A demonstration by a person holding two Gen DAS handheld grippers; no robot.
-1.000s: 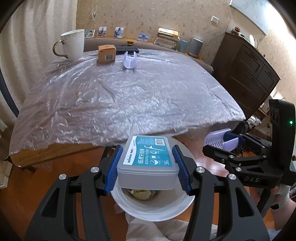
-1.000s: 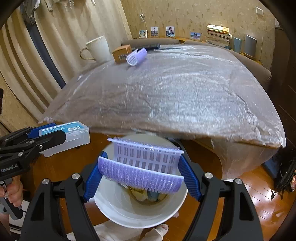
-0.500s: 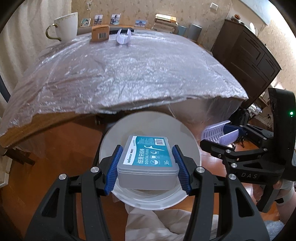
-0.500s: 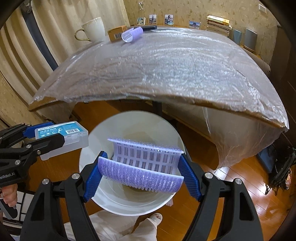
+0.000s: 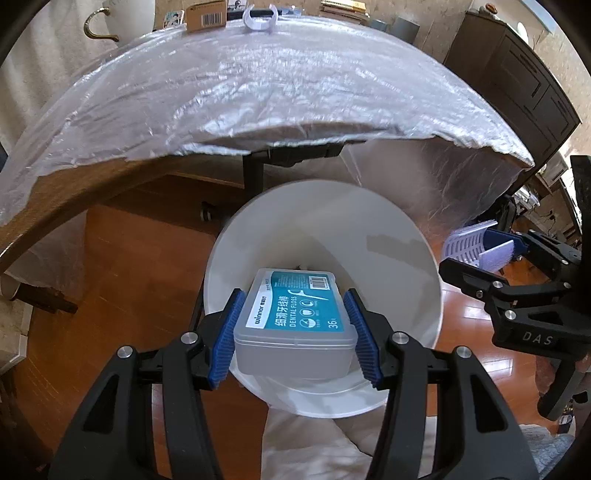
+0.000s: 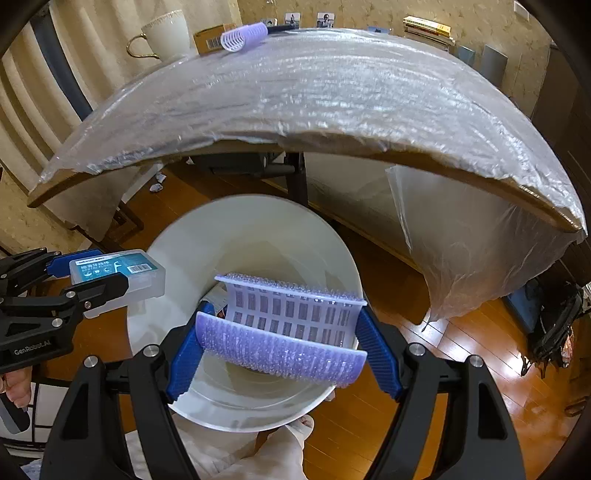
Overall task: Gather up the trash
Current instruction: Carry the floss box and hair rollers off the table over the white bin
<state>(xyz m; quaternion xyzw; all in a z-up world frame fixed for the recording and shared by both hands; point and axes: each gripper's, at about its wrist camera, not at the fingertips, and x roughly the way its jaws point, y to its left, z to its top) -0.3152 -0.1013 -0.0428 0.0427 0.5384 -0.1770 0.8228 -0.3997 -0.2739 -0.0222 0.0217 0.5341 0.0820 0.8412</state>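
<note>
Down over the white bin [image 5: 424,295], the left gripper [image 5: 295,328] is clenched on a clear plastic dental floss box [image 5: 295,325], its blue pads pressed against the two short sides. The teal label reads "winner", "DENTAL FLOSS" and "36", with Chinese characters and a barcode at one corner. Seen from the right wrist, the same box [image 6: 122,275] hangs at the bin's [image 6: 258,214] left rim, and the gripper body below it carries the lettering "GenRobot.AI". The right gripper [image 6: 282,341] is grasping a purple hair roller [image 6: 284,328] lengthwise, held above the bin's mouth; from the left wrist that gripper [image 5: 487,251] shows "DAS" on its black frame. Beyond the bin, a table [image 6: 332,92] wrapped in clear plastic film holds a white mug [image 6: 166,35] with a gold handle, a brown cardboard box [image 5: 206,15] with a barcode, and a second purple roller [image 6: 243,36] at the far edge
</note>
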